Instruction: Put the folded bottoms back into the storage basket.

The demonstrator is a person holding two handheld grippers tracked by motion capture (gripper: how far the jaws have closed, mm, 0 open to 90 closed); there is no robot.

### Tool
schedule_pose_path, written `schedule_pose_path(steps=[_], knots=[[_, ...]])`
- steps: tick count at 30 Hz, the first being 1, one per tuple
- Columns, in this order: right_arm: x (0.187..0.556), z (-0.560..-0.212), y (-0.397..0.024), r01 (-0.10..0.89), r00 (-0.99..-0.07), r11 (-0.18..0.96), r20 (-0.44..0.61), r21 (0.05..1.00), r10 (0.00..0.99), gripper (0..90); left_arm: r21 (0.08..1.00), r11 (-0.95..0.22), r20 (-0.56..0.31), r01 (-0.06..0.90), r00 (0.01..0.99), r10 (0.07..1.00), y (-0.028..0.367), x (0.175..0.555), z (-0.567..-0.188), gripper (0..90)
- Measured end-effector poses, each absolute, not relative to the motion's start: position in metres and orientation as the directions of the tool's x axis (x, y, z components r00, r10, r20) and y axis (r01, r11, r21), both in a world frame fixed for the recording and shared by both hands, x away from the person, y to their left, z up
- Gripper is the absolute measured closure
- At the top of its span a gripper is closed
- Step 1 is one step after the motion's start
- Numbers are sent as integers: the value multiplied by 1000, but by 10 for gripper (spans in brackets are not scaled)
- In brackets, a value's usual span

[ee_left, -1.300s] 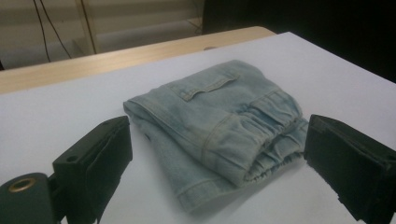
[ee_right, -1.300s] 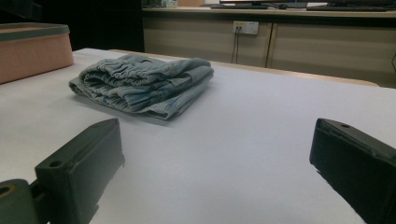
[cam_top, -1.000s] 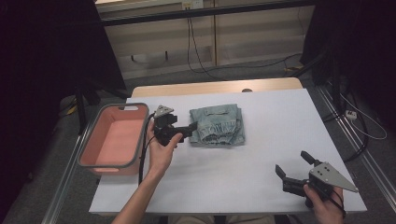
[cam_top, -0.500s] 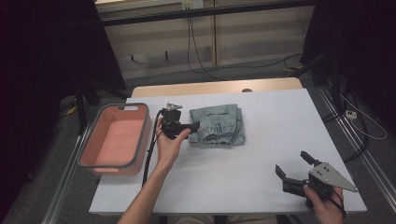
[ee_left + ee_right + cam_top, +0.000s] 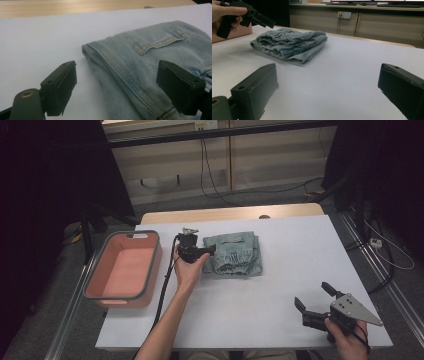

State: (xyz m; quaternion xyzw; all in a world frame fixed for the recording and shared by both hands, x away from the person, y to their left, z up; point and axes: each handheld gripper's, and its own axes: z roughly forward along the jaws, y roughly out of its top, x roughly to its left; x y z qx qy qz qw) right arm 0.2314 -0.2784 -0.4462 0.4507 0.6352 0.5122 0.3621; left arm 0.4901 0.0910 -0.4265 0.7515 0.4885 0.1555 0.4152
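A folded pair of light blue jeans lies on the white table, left of its middle. My left gripper is at the left edge of the jeans and points right at them. In the left gripper view the folded corner of the jeans lies between the open jaws of the left gripper. These jaws have just been closing a little, and the pads do not touch the cloth. My right gripper rests open and empty near the front right corner, far from the jeans.
A pink tub with a grey rim stands at the table's left edge, close to my left hand. The left gripper's black cable trails along the tub toward the front edge. Wooden board and floor cables lie beyond the far edge.
My left gripper has moved right and down, from beside the tub to the left edge of the jeans. The right gripper has stayed where it was.
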Motion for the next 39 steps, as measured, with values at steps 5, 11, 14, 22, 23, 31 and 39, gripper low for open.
schedule_pose_path(steps=[5, 11, 14, 22, 23, 31, 39], knots=[[231, -446, -278, 204, -334, 68, 4, 977, 942, 22, 753, -171, -192, 636, 460, 867, 86, 495, -440, 202], [231, -446, -278, 203, -333, 69, 3, 977, 943, 22, 710, -110, -274, 696, 416, 867, 85, 499, -452, 302], [230, -446, -278, 201, -331, 69, 1, 977, 944, 21, 695, -97, -297, 713, 407, 864, 88, 501, -454, 297], [229, -446, -278, 196, -334, 75, -5, 978, 943, 20, 704, -69, -290, 707, 375, 880, 87, 501, -460, 202], [229, -446, -278, 198, -334, 76, -5, 977, 943, 20, 702, -79, -283, 707, 379, 881, 86, 501, -460, 197], [231, -447, -275, 200, -344, 89, -15, 976, 939, 20, 678, -20, -377, 735, 371, 849, 79, 499, -460, 381], [233, -447, -274, 202, -356, 89, -12, 975, 935, 20, 624, 10, -453, 782, 351, 819, 83, 503, -460, 515]])
